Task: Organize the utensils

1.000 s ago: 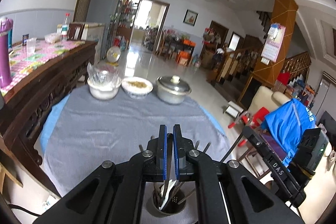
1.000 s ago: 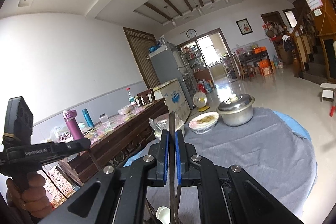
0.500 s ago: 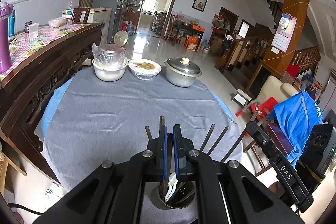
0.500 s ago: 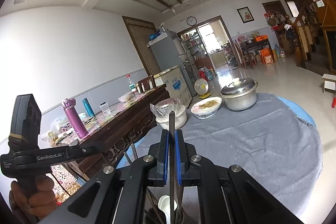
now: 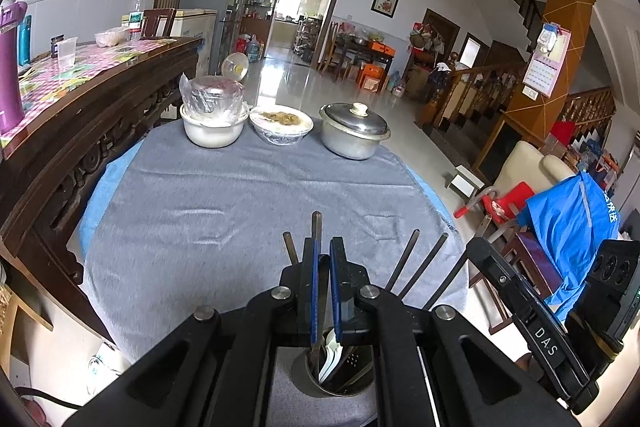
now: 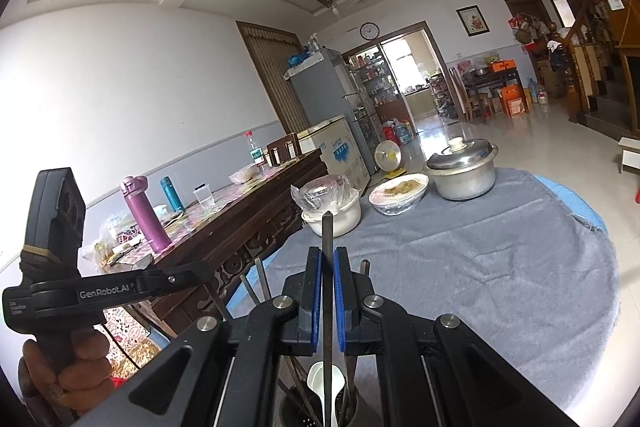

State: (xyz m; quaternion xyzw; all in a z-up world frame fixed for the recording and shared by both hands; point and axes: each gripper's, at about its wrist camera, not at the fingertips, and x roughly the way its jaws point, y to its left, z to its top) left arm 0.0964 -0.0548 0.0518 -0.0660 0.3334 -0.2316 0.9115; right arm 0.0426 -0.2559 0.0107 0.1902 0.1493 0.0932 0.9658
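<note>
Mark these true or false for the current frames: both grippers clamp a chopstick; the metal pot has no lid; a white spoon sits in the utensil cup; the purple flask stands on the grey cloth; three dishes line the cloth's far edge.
1. Both the left gripper and the right gripper clamp a chopstick: true.
2. The metal pot has no lid: false, a lid with a pale knob covers it.
3. A white spoon sits in the utensil cup: true.
4. The purple flask stands on the grey cloth: false, it stands on the wooden side table.
5. Three dishes line the cloth's far edge: true.
</note>
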